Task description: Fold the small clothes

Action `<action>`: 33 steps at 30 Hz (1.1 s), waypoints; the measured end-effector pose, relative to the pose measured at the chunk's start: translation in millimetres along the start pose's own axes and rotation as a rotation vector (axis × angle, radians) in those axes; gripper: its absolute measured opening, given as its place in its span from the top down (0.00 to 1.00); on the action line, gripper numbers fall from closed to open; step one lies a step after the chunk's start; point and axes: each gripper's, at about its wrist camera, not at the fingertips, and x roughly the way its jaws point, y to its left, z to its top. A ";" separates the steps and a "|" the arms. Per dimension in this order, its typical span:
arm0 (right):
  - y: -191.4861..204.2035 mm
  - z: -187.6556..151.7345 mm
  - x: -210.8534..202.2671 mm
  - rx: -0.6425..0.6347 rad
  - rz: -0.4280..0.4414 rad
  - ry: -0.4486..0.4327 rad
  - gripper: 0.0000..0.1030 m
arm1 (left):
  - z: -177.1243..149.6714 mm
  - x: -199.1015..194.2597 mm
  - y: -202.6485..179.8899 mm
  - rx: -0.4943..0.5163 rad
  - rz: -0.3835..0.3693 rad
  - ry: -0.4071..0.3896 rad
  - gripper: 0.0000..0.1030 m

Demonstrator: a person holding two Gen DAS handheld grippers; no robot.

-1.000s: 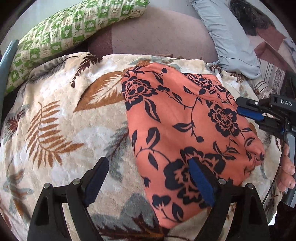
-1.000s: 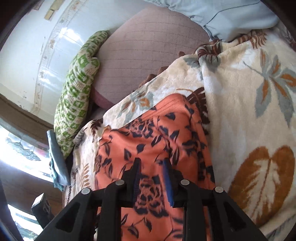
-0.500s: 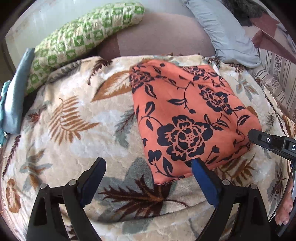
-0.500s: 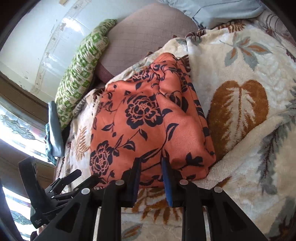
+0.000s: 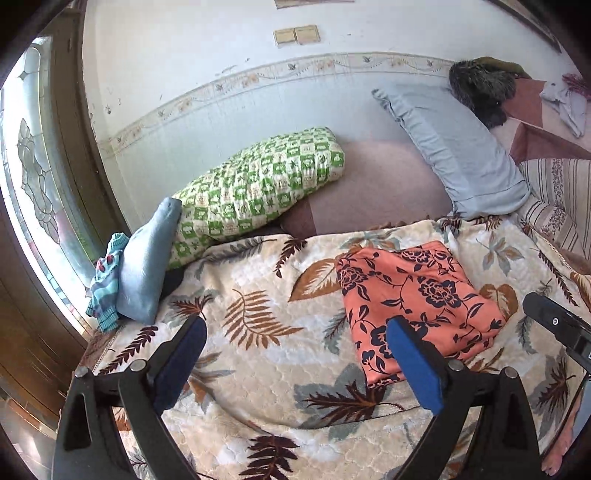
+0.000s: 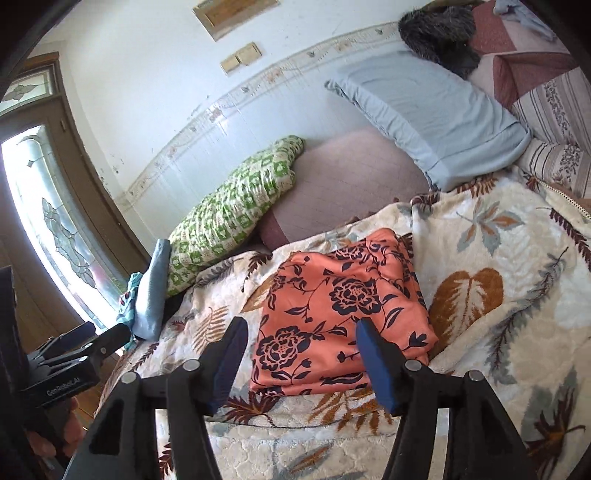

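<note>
Both grippers had pulled back from the folded orange floral cloth [image 5: 417,299], lying on the leaf-patterned cream blanket [image 5: 258,332]; left gripper [image 5: 295,354] spread wide, right gripper [image 6: 301,354] just opening, both empty.

A white wall [image 5: 207,96] is crossed by a floral border strip [image 5: 258,79] — two switch plates [image 5: 297,36] are mounted above it. Daylight is admitted through a leaded-glass door [image 6: 48,221], brown-framed.

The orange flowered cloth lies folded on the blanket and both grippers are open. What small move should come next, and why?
Probably reach the left gripper toward the blue garment by the green pillow. The orange cloth looks finished, and the right gripper, just opening, holds nothing.
</note>
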 end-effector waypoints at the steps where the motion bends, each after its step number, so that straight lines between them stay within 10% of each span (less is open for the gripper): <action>1: 1.3 0.9 -8.8 0.002 0.005 -0.017 0.37 | 0.8 -5.0 1.3 -0.002 -0.003 -0.009 0.05; 6: 14.0 8.3 -53.1 -0.065 -0.022 -0.164 0.32 | -1.3 -17.4 8.6 -0.035 -0.022 -0.032 0.05; 9: 20.6 10.5 -64.6 -0.110 -0.048 -0.232 0.12 | -5.7 -14.5 11.0 -0.057 -0.020 -0.030 0.05; 21: -44.5 -8.9 28.0 0.045 -0.154 0.088 0.12 | -50.4 85.8 8.8 -0.157 -0.127 0.228 0.05; 25: -56.6 -4.0 59.0 0.067 -0.158 0.149 0.81 | -49.3 124.1 13.5 -0.232 -0.157 0.255 0.05; 33: -82.1 8.2 118.3 0.154 -0.155 0.220 0.82 | -56.7 185.2 1.7 -0.290 -0.181 0.273 0.05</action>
